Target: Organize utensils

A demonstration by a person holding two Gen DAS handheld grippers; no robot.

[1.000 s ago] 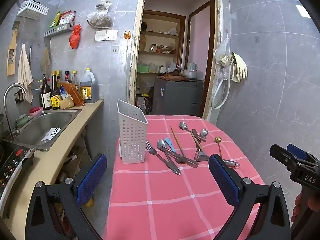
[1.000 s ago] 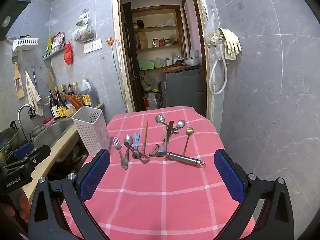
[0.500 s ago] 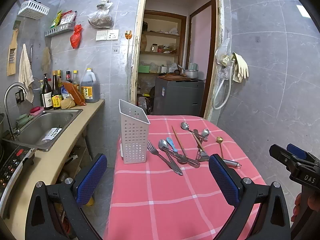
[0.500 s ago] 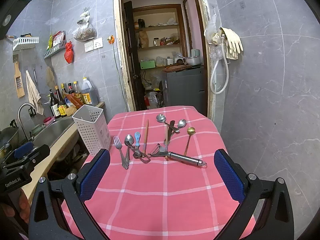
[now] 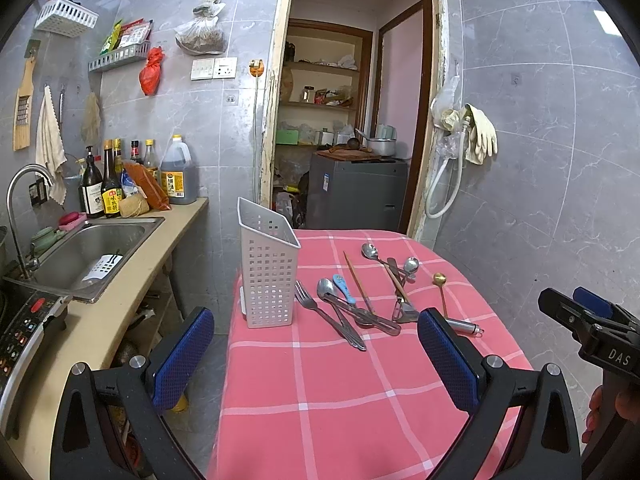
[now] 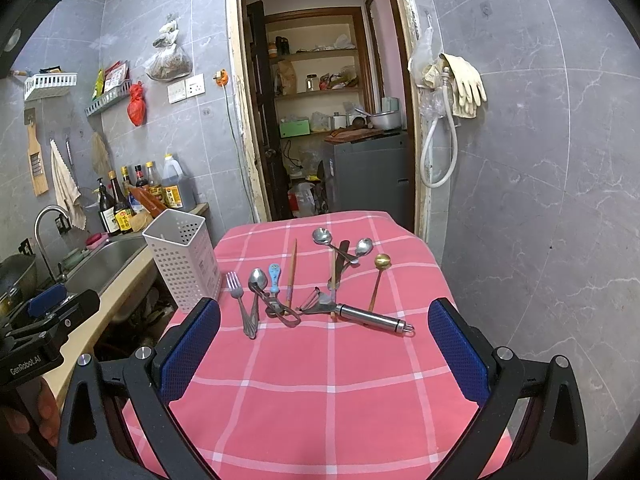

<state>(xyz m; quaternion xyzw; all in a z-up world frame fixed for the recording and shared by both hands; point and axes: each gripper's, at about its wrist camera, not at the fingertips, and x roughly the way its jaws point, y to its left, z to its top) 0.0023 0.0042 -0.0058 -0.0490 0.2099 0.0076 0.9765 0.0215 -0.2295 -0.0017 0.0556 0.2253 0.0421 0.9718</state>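
Lying mid-frame on the bench (image 6: pixel 320 380) beside the white basket (image 6: pixel 184 256), the thin, slippery fork (image 6: pixel 240 300) is best pinched mid-handle; both grippers' fingers (image 6: pixel 188 344) are held apart.

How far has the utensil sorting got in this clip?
Nothing looks done: no handles show above the holder's rim, though its inside is mostly hidden. Nothing is in hand; the left tool and right tool are both open above the tablecloth. Left: fork, spoons, peeler and the rest.
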